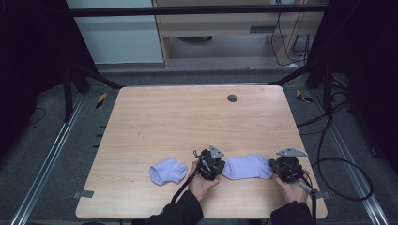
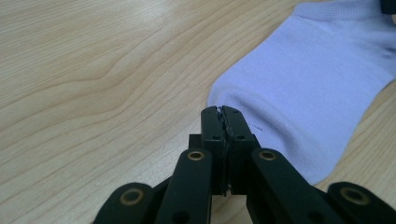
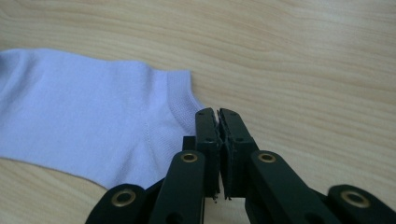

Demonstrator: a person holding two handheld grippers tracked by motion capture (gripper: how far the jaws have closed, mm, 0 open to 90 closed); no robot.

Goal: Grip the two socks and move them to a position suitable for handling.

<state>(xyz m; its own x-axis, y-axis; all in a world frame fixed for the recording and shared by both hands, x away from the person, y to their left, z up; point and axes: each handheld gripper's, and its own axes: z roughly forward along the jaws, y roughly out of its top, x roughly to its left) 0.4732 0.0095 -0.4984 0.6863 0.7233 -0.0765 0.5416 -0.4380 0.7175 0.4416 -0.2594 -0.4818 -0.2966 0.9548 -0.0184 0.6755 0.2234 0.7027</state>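
Forearms: my two dark sleeves come in at the bottom of the high view, one hand behind each tool.
Left gripper: jaws pressed together on the toe end of the flat sock; in the left gripper view a sliver of fabric sits pinched at the tips.
Right gripper: jaws likewise closed, nipping the ribbed cuff edge of the same sock, as the right gripper view has it.
Why held so: I judge that one end in each tool lets me lift or stretch the sock without it bunching.
Flat sock look: pale lavender ankle sock, smooth knit, ribbed cuff, lying flat and lengthwise between the grippers near the front edge of the table.
Second sock: same colour, crumpled, just left of my left hand, untouched.
Table extras: small dark round disc far across the wood.
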